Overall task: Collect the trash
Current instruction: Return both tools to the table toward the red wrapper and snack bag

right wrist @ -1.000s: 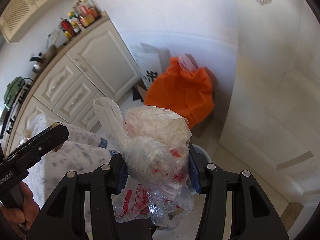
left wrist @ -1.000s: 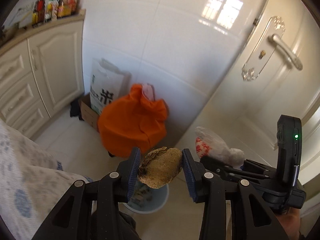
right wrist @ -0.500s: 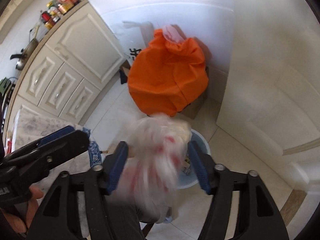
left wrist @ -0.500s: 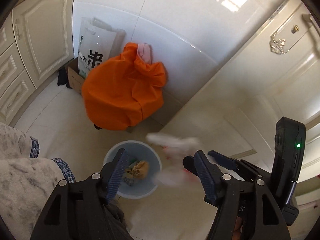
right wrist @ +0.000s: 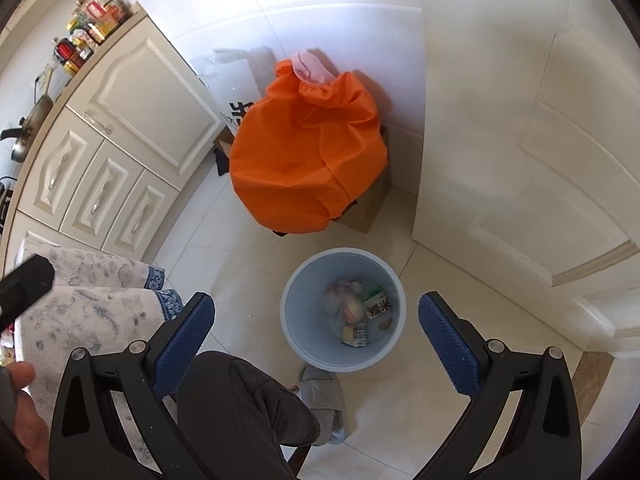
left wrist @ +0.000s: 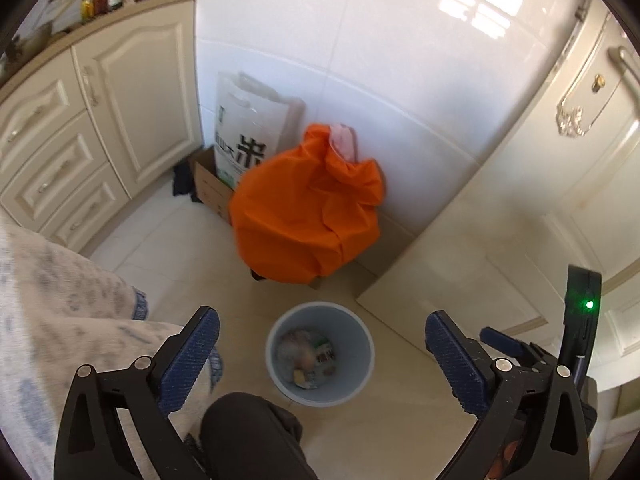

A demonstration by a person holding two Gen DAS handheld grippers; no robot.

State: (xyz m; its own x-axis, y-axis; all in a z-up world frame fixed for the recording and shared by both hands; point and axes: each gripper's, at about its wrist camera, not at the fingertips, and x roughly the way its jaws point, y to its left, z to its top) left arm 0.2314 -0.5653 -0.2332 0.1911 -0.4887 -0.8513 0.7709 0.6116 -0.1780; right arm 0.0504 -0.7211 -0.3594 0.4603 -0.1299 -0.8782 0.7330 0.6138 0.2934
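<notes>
The drop-off step of the collecting is judged to be just finished: both claws are held above a pale blue bin (right wrist: 343, 308) that stands on the tiled floor, and nothing is gripped by either. The left gripper (left wrist: 322, 354) is seen spread wide, its jaws having just been opening, with only the bin and floor showing in the gap; the right gripper (right wrist: 316, 326) is likewise spread to its widest after the same opening motion, and no item is left between its pads. The trash (right wrist: 356, 312) is found inside the bin, at its bottom: crumpled plastic, a small green-and-white carton and a few scraps. The next move is judged to call for both claws being lifted away from the bin and carried toward whatever litter is left to gather, none of which is shown in either view. By the right wrist view the bin's contents are shown more plainly, together with a grey slipper (right wrist: 324, 400) just beside the bin and part of the left claw's body at the frame's left edge. By the left wrist view alone a door handle (left wrist: 624, 68) at the upper right and the printed white bag (left wrist: 248, 136) behind the orange sack (left wrist: 308, 216) are shown more fully, while the bin's contents are blurred there.
</notes>
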